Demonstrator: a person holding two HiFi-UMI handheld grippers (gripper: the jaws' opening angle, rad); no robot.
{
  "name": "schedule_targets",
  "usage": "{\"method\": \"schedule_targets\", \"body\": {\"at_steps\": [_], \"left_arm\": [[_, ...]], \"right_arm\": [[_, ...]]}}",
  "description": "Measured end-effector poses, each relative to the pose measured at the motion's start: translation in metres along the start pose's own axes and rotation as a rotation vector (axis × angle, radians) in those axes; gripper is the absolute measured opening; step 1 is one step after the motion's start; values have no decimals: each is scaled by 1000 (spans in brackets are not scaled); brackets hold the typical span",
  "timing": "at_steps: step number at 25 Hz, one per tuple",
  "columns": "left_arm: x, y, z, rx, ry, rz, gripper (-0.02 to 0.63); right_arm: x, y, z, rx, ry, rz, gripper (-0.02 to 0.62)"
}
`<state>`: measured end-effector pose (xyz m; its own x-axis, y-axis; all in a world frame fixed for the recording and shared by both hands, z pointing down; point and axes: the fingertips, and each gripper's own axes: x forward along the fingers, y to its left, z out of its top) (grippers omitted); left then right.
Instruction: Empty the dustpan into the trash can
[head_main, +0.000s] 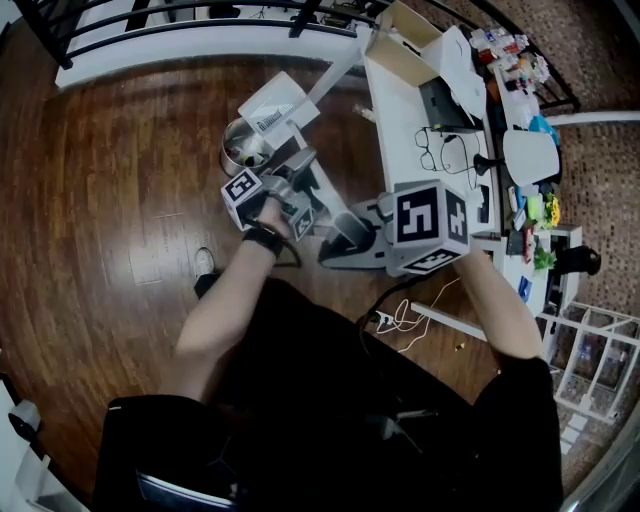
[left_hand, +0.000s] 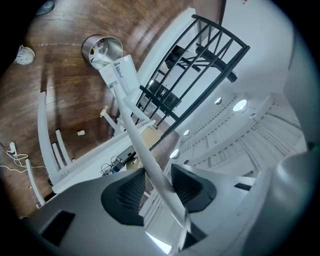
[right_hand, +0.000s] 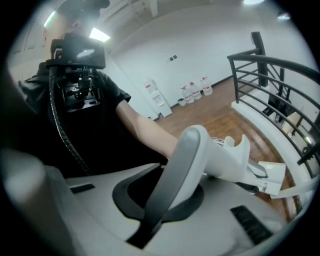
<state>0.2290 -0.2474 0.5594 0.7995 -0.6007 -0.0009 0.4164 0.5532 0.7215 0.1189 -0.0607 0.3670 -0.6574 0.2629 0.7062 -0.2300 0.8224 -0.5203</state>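
Observation:
A white dustpan (head_main: 278, 105) hangs at the rim of the round metal trash can (head_main: 240, 150) on the wood floor. In the left gripper view the dustpan (left_hand: 120, 74) sits just in front of the can's mouth (left_hand: 100, 47). Its long white handle (left_hand: 135, 135) runs back between the pads of my left gripper (left_hand: 156, 172), which is shut on it. In the head view the left gripper (head_main: 300, 160) points toward the dustpan. My right gripper (head_main: 345, 235) is lower and nearer to me. It (right_hand: 162, 200) is shut on a curved grey and white grip (right_hand: 190, 155).
A white desk (head_main: 400, 110) with a cardboard box (head_main: 405, 45), glasses and cables stands right of the can. A black railing (head_main: 150, 20) runs along the far side. Cables and a power strip (head_main: 395, 320) lie on the floor by my legs, a shoe (head_main: 205, 262) at the left.

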Motion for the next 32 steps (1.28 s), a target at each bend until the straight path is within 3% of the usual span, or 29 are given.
{"method": "schedule_targets", "body": {"at_steps": [11, 18, 32], "left_arm": [[-9, -2, 3, -66, -29, -42, 155], [-11, -6, 7, -107, -53, -87, 155], [-15, -11, 19, -135, -101, -129, 153]], "right_arm": [[6, 5, -1, -24, 192, 69, 8], [6, 3, -8, -57, 384, 104, 7], [10, -2, -17, -113, 660, 154, 6]]}}
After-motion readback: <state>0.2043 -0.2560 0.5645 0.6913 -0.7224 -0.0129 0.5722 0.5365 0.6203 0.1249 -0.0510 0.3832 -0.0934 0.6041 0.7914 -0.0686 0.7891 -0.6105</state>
